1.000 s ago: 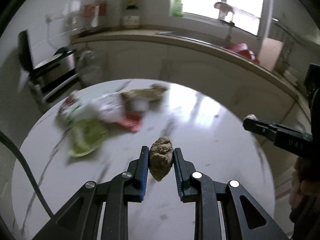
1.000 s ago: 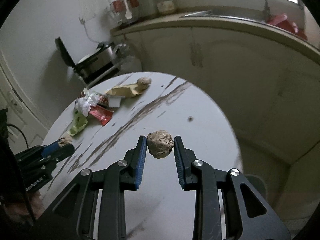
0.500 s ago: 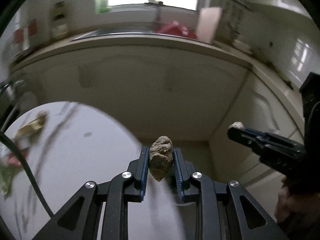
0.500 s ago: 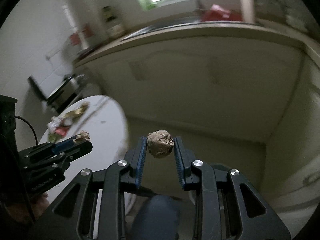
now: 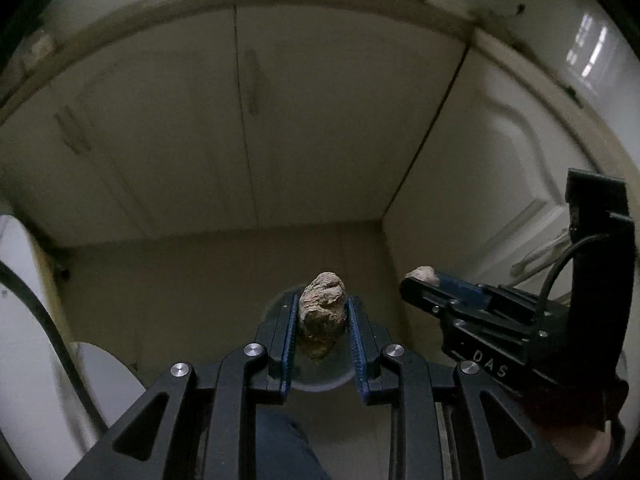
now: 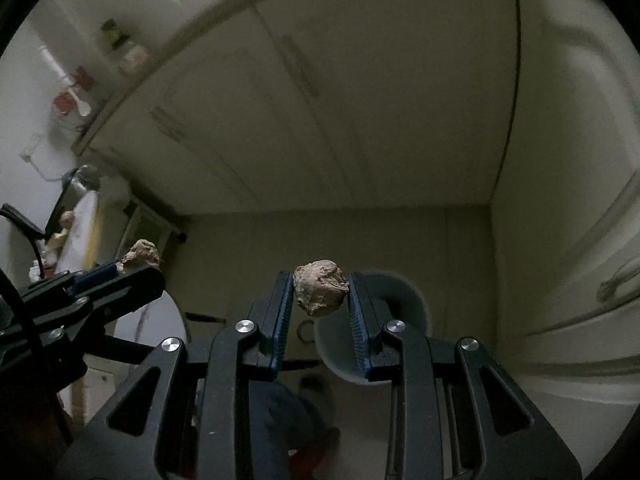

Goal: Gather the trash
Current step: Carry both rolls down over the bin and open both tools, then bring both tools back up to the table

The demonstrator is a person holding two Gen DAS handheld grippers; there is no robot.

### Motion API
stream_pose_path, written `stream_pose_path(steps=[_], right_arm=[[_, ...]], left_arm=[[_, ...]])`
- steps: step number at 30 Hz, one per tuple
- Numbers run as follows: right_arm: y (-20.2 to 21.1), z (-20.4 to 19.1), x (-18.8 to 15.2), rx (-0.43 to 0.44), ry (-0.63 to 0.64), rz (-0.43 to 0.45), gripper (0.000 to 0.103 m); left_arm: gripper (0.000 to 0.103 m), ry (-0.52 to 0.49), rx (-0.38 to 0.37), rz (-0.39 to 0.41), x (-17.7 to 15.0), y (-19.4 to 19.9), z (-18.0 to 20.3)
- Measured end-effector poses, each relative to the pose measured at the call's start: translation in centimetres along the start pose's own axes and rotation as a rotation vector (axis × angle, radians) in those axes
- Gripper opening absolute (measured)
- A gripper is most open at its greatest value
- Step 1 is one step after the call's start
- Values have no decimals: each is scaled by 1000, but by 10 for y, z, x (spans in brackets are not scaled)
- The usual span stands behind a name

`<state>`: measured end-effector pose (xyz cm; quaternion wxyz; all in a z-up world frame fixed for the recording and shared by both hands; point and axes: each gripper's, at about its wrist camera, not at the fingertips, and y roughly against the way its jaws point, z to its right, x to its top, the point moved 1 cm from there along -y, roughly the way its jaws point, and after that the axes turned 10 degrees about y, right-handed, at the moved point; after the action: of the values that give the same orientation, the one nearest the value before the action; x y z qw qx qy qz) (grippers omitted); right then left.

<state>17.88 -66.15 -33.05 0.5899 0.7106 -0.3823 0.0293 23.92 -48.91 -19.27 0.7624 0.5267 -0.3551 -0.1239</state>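
My left gripper is clamped on a crumpled brown paper wad (wrinkled, elongated). My right gripper pinches a rounder brown wad at its fingertips, above the bin.

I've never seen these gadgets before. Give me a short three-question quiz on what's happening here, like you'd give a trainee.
1. True or false: the left hand-held gripper grips a crumpled brown paper wad.
2. What does the right hand-held gripper hold?
3. The round grey bin on the floor sits: A) below the grippers B) on the counter.

Key: 1 true; 2 a second crumpled brown wad; 3 A.
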Motion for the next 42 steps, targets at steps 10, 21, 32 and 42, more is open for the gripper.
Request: stream_pose_path(steps=[10, 21, 32, 42], right_arm=[[-47, 23, -6, 1, -39, -74, 41], [-44, 21, -8, -36, -95, -53, 103], [3, -23, 4, -61, -45, 46, 103], [77, -125, 31, -13, 99, 211, 103]], left_arm=[[57, 8, 62, -43, 19, -39, 11], [71, 40, 90, 24, 8, -17, 10], [90, 59, 121, 204, -17, 52, 14], [96, 180, 134, 397, -51, 163, -36]])
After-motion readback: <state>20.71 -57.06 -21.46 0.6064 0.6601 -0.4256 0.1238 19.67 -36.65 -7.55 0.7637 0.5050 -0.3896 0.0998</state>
